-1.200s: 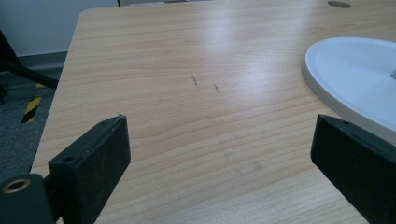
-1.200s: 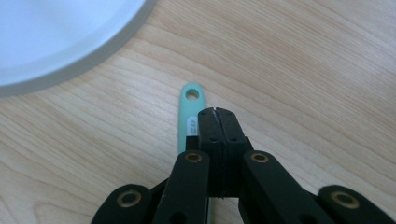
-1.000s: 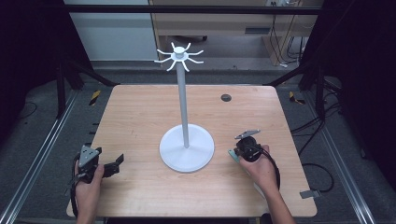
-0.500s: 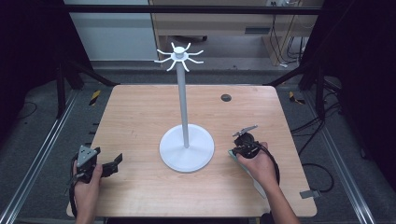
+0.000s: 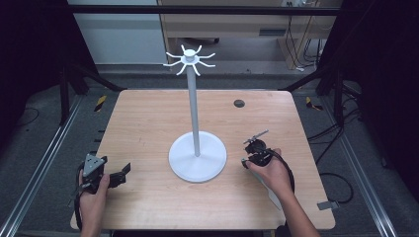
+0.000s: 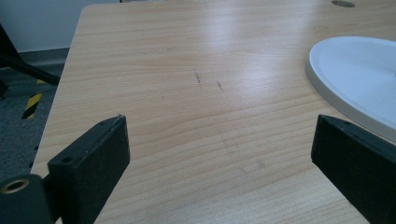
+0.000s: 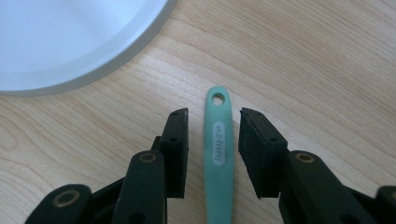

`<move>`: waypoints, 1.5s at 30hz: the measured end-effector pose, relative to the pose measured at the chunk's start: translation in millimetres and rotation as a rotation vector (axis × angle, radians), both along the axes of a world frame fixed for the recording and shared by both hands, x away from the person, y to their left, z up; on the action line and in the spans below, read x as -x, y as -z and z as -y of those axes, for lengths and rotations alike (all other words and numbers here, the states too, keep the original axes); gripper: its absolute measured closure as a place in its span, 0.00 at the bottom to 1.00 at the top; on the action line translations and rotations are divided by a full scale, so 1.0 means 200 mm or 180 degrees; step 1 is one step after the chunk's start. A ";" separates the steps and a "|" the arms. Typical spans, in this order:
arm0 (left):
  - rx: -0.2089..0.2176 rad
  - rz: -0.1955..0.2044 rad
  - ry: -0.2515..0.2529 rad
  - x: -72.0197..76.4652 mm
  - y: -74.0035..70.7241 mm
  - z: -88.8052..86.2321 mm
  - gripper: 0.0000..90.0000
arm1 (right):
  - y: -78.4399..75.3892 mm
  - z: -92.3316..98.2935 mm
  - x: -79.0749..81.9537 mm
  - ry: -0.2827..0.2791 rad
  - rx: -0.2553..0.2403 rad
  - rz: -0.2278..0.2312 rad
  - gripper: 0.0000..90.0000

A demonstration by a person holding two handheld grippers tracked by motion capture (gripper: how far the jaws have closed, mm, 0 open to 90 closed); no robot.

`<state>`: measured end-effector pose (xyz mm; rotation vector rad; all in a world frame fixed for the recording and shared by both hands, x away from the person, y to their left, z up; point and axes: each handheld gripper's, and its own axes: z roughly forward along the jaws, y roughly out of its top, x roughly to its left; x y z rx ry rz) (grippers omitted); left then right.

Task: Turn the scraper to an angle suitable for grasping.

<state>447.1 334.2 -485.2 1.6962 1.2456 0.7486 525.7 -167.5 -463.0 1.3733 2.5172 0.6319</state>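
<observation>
A mint-green handle [image 7: 219, 154] lay flat on the table [image 5: 148, 128] between the right tongs [image 7: 212, 135], whose jaws had just been opening and stood clear of it on both sides, apparently letting it go. Just ahead sat the white stand [image 5: 196, 155], its hooks perhaps meant for the handle's hole. The left tongs [image 6: 219, 154] rested spread wide, empty.
</observation>
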 end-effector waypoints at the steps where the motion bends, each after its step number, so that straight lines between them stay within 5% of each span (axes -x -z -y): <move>1: -0.0005 0.0000 0.0001 0.00 0.00 0.00 0.04 | 0.00 0.00 0.00 -0.0002 0.0025 -0.0019 0.70; 14: -0.0027 -0.0012 0.0023 0.00 0.00 0.01 0.04 | 0.03 -0.01 -0.03 -0.0056 0.0223 -0.0158 0.70; 45: -0.0041 -0.0036 0.0079 0.00 0.00 0.03 0.05 | 0.03 -0.03 -0.06 -0.0106 0.0318 -0.0299 0.82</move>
